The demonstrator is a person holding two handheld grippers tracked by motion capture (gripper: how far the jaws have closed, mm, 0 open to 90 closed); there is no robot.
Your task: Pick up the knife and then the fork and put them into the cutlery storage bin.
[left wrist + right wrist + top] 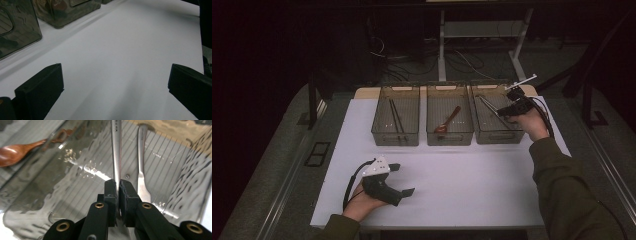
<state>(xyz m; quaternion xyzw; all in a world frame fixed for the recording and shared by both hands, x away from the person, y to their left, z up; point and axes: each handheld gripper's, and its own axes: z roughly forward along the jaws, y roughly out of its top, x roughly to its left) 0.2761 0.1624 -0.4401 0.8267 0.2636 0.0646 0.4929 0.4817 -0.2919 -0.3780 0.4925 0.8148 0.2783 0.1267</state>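
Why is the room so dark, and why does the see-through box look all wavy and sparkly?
High view: light falls on the white table while the floor and room behind stay dark. Right gripper view: the clear bin throws bright glints and its wall bends what shows through it; the right gripper pinches a shiny metal utensil. Left gripper view: the left gripper casts soft shadows on the table.

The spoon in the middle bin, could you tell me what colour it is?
The spoon is reddish-brown, like wood; the right gripper view shows it best.
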